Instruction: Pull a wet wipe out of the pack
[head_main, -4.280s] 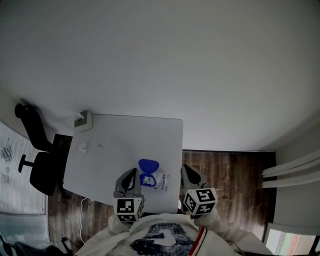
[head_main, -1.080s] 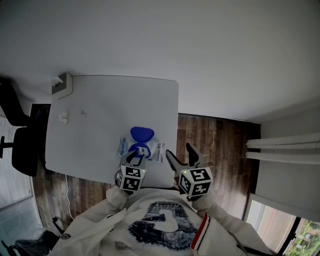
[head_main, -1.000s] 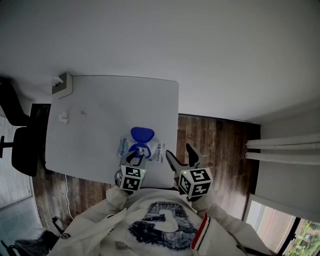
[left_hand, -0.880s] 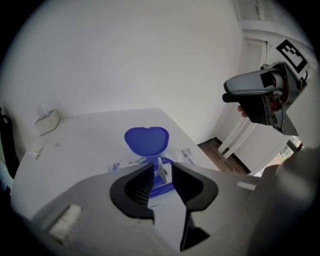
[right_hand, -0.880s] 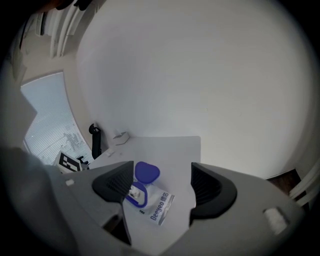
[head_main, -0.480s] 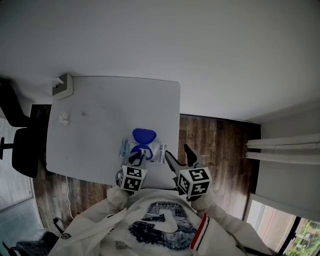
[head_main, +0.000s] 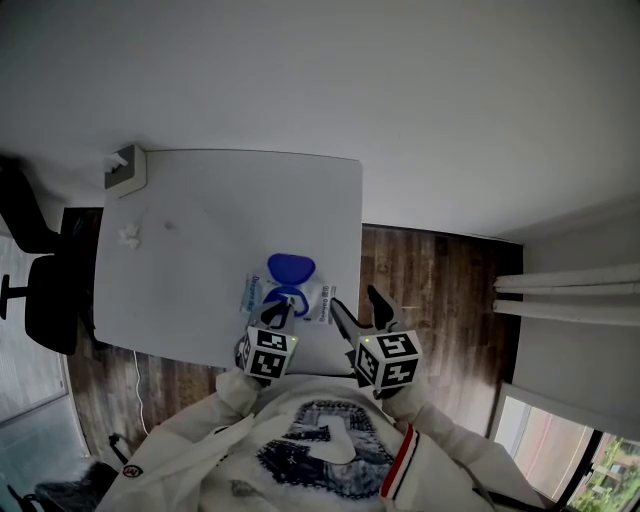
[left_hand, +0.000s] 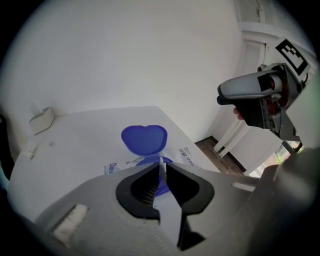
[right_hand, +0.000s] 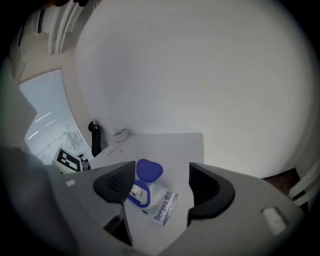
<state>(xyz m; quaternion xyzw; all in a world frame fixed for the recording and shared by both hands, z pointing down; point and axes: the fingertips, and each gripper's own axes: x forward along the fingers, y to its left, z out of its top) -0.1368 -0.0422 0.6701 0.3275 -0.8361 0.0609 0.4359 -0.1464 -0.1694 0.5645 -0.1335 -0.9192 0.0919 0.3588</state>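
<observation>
My left claw (left_hand: 159, 166) has just been closing and now pinches the tip of a thin white wet wipe (left_hand: 161, 173). The wipe sticks up from the flat white pack (head_main: 312, 300), whose blue flip lid (head_main: 291, 268) stands open. The pack lies by the near edge of the white desk (head_main: 200, 220), toward its right corner. My right claw (right_hand: 161, 181) hangs spread wide and empty, just right of the pack
</observation>
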